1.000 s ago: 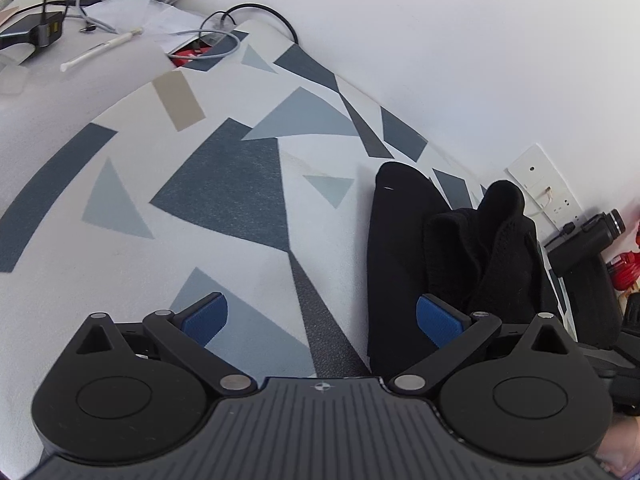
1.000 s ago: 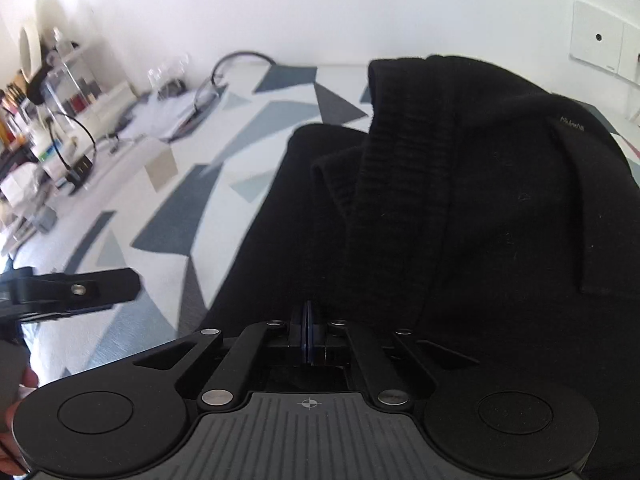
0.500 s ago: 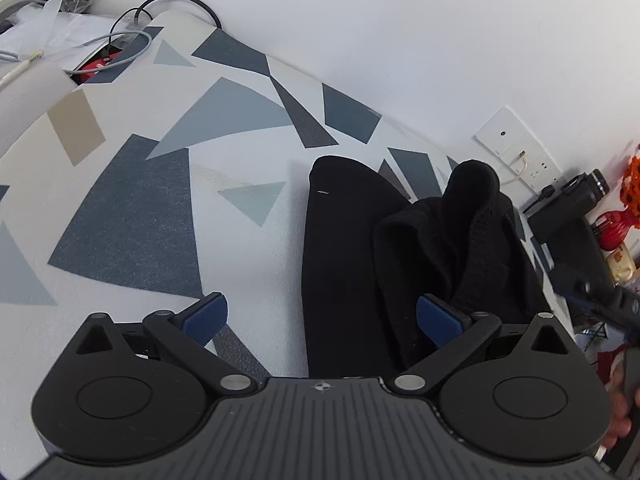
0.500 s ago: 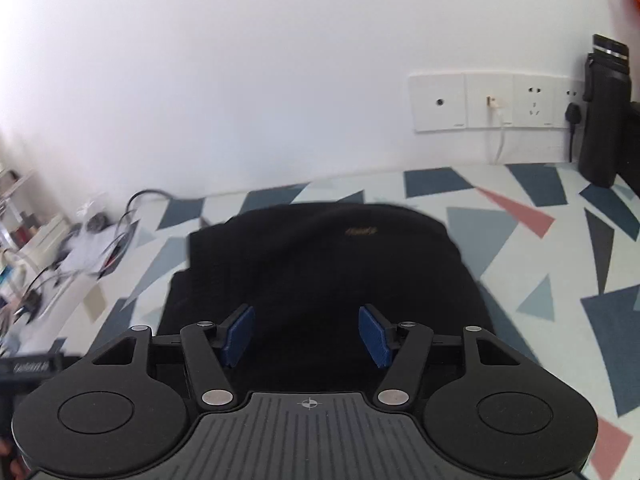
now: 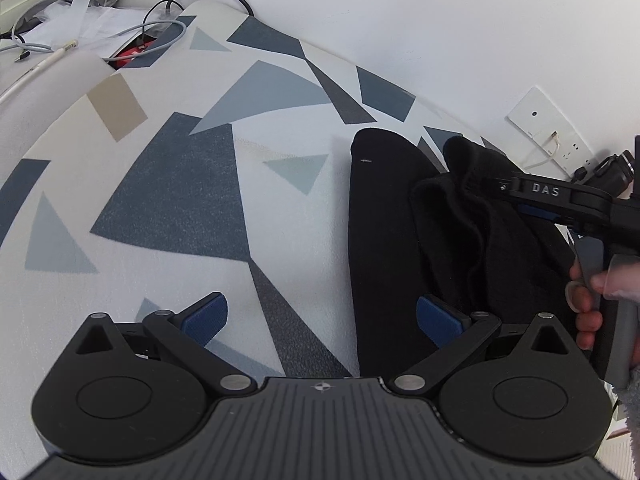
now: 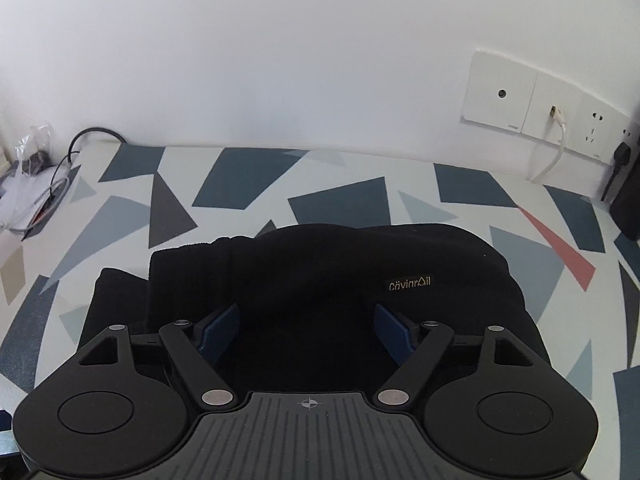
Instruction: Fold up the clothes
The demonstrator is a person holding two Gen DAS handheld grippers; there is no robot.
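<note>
Only right wrist shows garment (image 6: pixel 320 280) label; right gripper (image 6: pixel 307 330) opening, empty; left gripper (image 5: pixel 320 314) spread.

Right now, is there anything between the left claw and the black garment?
Nothing visible. The left claw stands open over the patterned table, its right pad already above the black garment. The right claw, jaws opening, holds nothing.

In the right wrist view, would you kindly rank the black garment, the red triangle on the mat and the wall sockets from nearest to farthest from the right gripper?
1. Black garment: directly beneath the right gripper.
2. Red triangle: on the mat, ahead to the right.
3. Wall sockets: on the wall, far right.
</note>
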